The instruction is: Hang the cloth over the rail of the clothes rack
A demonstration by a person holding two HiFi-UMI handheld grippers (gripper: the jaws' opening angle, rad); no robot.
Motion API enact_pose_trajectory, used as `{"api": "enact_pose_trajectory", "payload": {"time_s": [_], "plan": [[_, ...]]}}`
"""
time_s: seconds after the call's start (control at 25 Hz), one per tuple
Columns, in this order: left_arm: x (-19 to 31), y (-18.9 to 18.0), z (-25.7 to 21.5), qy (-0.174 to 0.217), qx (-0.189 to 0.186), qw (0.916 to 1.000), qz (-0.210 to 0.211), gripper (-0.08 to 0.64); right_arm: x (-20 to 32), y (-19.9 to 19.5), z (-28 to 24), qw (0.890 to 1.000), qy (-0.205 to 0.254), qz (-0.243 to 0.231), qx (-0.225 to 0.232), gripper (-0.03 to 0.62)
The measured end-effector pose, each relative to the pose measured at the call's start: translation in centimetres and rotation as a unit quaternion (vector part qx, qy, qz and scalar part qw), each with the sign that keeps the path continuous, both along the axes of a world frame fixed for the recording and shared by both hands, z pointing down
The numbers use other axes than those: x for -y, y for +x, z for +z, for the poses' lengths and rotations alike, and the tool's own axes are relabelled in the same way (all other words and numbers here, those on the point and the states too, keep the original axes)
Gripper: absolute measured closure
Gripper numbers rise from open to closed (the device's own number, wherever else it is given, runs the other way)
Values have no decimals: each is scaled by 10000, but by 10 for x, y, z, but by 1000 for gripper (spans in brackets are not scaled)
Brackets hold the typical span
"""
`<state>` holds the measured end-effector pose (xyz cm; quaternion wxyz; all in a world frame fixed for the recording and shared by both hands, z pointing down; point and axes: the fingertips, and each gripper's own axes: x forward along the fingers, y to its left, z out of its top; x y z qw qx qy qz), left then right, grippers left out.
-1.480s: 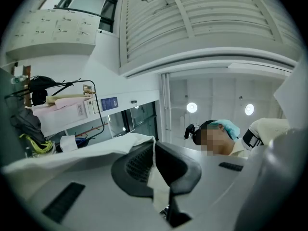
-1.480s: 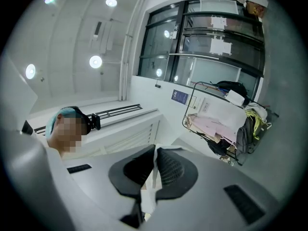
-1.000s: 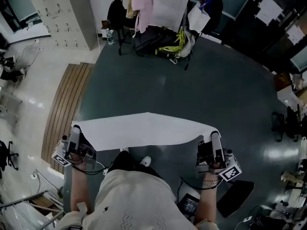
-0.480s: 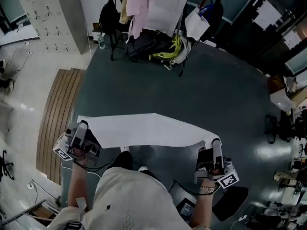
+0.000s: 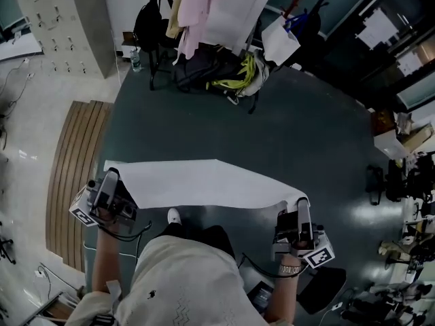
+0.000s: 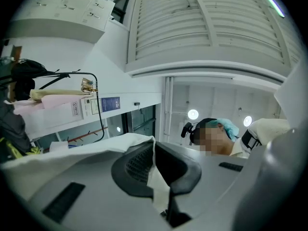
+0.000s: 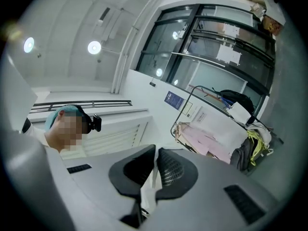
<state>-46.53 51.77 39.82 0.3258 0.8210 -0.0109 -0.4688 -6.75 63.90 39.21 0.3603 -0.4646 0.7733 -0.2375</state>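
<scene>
A white cloth (image 5: 204,182) is stretched flat between my two grippers above the dark floor. The left gripper (image 5: 111,179) is shut on its left corner, and a strip of cloth (image 6: 156,186) shows pinched between the black pads. My right gripper (image 5: 302,204) is shut on the right corner, with cloth (image 7: 150,189) caught between its pads too. The clothes rack (image 5: 224,9) stands far ahead at the top of the head view, hung with pink and white garments. Its black rail (image 6: 91,97) shows at the left of the left gripper view, and the rack (image 7: 211,124) at the right of the right gripper view.
Dark bags and a yellow-green item (image 5: 241,70) lie at the foot of the rack. A wooden slatted strip (image 5: 68,175) runs along the left of the dark floor. Equipment and boxes (image 5: 401,182) crowd the right edge. The person's feet (image 5: 174,216) show below the cloth.
The cloth and both grippers hold the same spread. The rack has slid slightly nearer and lower in the head view as the person steps forward.
</scene>
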Motion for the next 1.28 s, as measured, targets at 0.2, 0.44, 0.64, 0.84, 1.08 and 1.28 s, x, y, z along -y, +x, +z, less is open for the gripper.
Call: {"api": "enact_pose_trajectory", "payload": {"time_s": [0.2, 0.44, 0.64, 0.84, 1.08, 1.28], "plan": [[34, -1, 1, -56, -52, 9999, -143, 543, 38, 1, 3, 9999, -35, -91, -28, 572], [77, 28, 1, -24, 19, 9992, -399, 543, 105, 37, 13, 9996, 38, -286, -16, 572], [129, 59, -9, 18, 173, 9975, -684, 543, 179, 75, 13, 9981, 149, -565, 179, 572], [184, 111, -32, 205, 314, 9948, -944, 543, 248, 128, 0, 9957, 327, -837, 219, 572], [222, 172, -22, 214, 498, 9946, -884, 543, 305, 175, -3, 9932, 374, -1054, 320, 572], [262, 203, -13, 25, 362, 9966, -736, 543, 344, 189, 5, 9932, 246, -1096, 305, 572]]}}
